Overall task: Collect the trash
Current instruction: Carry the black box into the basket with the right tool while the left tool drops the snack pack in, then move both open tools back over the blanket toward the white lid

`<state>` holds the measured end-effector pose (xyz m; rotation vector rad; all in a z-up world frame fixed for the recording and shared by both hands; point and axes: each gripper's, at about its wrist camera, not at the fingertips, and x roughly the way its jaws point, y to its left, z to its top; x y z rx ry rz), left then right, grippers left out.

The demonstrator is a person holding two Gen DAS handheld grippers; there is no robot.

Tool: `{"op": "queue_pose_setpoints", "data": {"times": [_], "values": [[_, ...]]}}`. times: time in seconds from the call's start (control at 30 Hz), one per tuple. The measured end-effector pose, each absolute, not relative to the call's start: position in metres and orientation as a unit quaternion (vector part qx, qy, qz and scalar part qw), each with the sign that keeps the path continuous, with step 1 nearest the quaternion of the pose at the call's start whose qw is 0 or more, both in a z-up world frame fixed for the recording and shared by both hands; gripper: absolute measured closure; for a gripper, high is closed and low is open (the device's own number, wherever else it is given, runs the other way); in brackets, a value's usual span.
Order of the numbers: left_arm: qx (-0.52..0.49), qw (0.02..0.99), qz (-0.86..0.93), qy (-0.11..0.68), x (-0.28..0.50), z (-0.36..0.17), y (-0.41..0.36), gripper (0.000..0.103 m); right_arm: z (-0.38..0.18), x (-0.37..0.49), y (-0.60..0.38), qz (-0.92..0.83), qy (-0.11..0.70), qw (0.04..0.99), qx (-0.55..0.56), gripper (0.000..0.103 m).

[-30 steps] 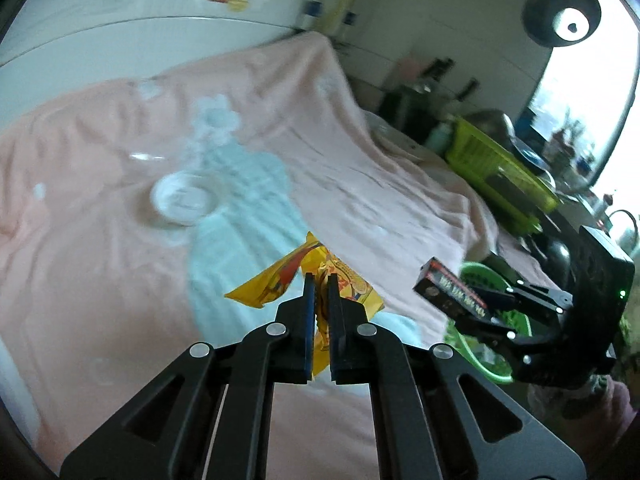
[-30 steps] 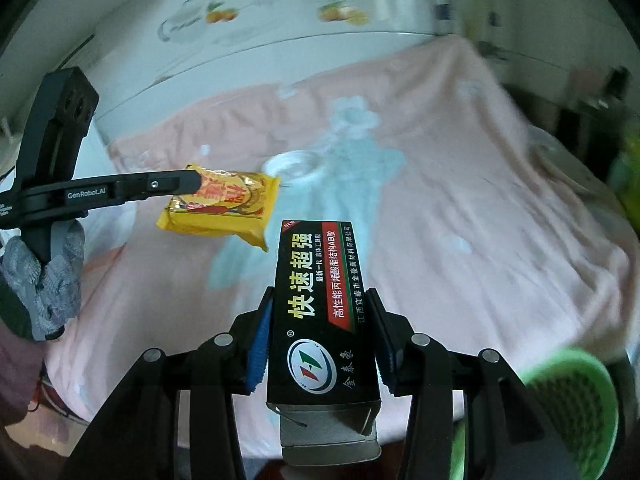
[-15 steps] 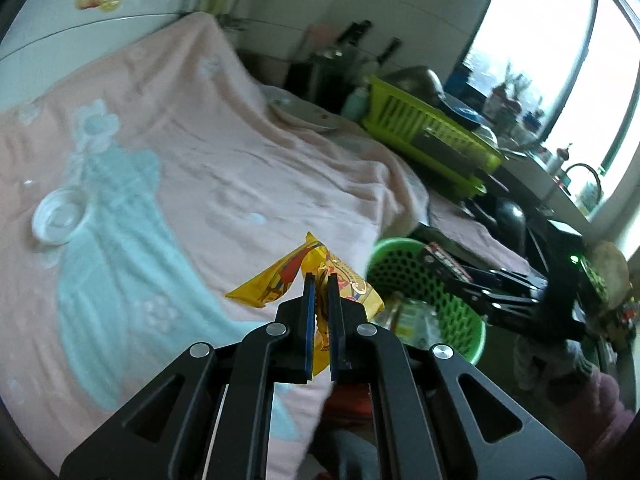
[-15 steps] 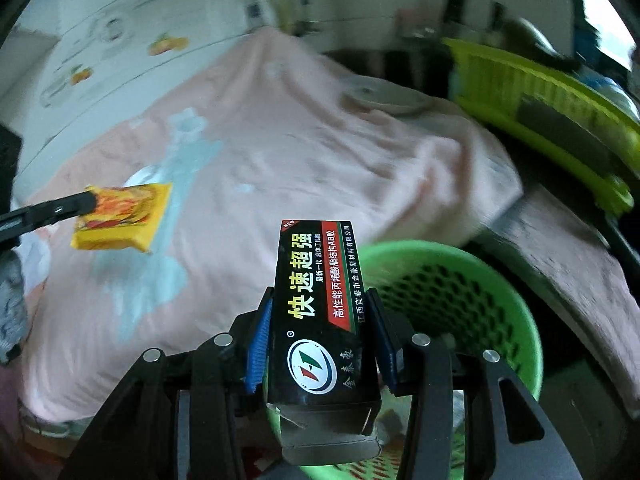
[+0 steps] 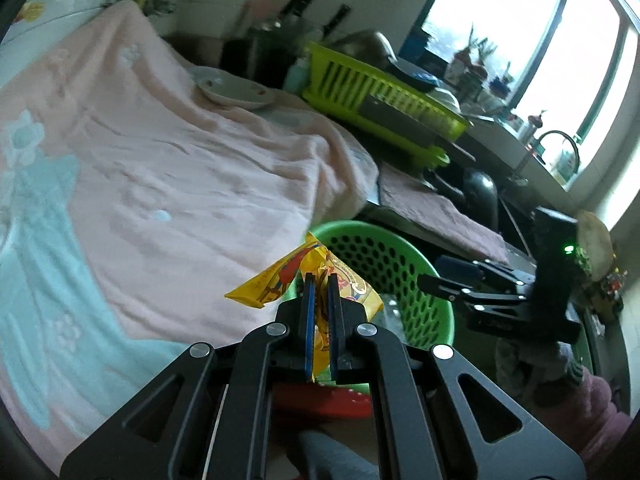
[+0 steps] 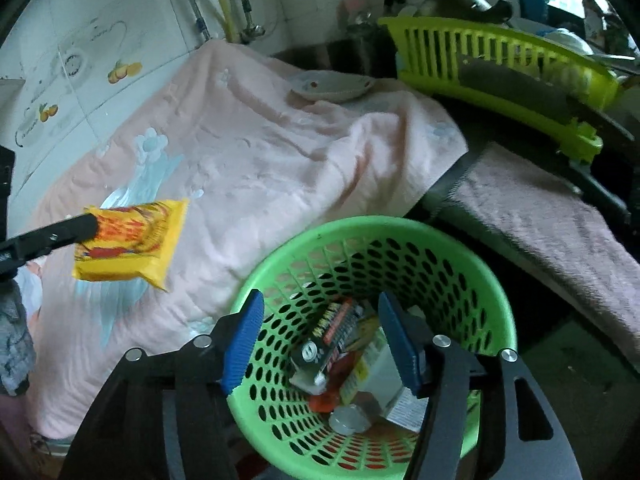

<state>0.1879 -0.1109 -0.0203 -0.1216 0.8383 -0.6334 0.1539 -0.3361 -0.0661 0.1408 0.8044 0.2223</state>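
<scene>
The left gripper (image 5: 319, 280) clamps its jaws on the yellow packet (image 6: 130, 240). The right gripper (image 6: 320, 336), jaws just opened (nothing between them), hangs over the green basket (image 6: 472, 248); the black box (image 6: 328, 336) lies inside, at 6 o'clock of the pink cloth (image 6: 260, 160).

The green basket (image 5: 404, 264) has its near side hidden behind the yellow packet (image 5: 320, 280) and the left gripper (image 5: 319, 284). In the right wrist view, blue pads (image 6: 244, 340) cover part of its contents; labels there are unreadable. At three o'clock, the dish rack (image 6: 520, 64) blurs.
</scene>
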Motion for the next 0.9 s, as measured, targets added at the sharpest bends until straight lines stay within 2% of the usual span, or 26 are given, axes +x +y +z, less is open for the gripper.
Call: {"op": "queue_pose_setpoints", "data": {"times": [0.13,0.53,0.57,0.67,0.7,0.9], "values": [[-0.049,0.853,-0.314,0.414,0.197,-0.031,-0.142,0.099,-0.056,0.141,-0.349,0.098,0.377,0.918,0.072,0.040],[-0.038,0.838,-0.320,0.440,0.219,-0.060,-0.193,0.095,-0.055,0.118,-0.378,0.074,0.372,0.922,0.074,0.036],[-0.041,0.835,-0.322,0.444,0.221,-0.063,-0.195,0.091,-0.055,0.116,-0.380,0.073,0.371,0.923,0.075,0.036],[-0.046,0.832,-0.321,0.449,0.220,-0.070,-0.196,0.065,-0.055,0.115,-0.383,0.073,0.371,0.923,0.077,0.035],[-0.048,0.832,-0.324,0.448,0.219,-0.070,-0.195,0.061,-0.055,0.114,-0.383,0.073,0.371,0.923,0.077,0.035],[-0.045,0.837,-0.318,0.444,0.214,-0.067,-0.184,0.060,-0.056,0.118,-0.377,0.079,0.373,0.921,0.076,0.035]]}}
